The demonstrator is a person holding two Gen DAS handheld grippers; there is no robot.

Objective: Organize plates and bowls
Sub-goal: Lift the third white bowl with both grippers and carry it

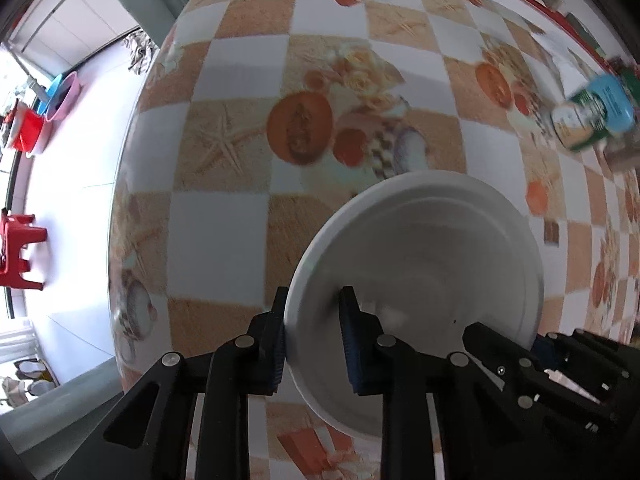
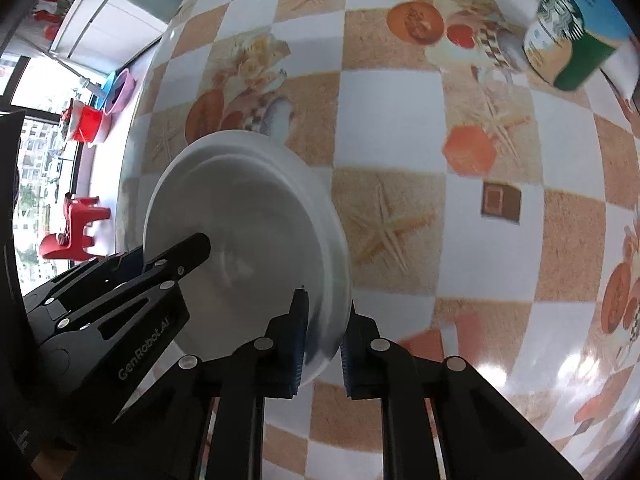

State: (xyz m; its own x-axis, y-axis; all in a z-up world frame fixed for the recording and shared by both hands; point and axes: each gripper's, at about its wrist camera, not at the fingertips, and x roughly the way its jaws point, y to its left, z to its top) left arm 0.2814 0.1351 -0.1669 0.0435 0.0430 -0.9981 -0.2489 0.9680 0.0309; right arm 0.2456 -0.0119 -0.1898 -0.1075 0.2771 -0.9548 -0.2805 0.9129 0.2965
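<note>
Grippers clamp opposite rims of the round white ceramic plate stack point(image 1: 424, 248) — left gripper point(image 1: 314, 336) on its left edge, right gripper point(image 2: 324, 336) on its right — above the checkered seashell-print tablecloth point(image 2: 400, 120).

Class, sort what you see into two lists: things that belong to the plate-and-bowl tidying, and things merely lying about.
Job: plates, left tool, right tool.

Lying about: can, basins, red stool.
</note>
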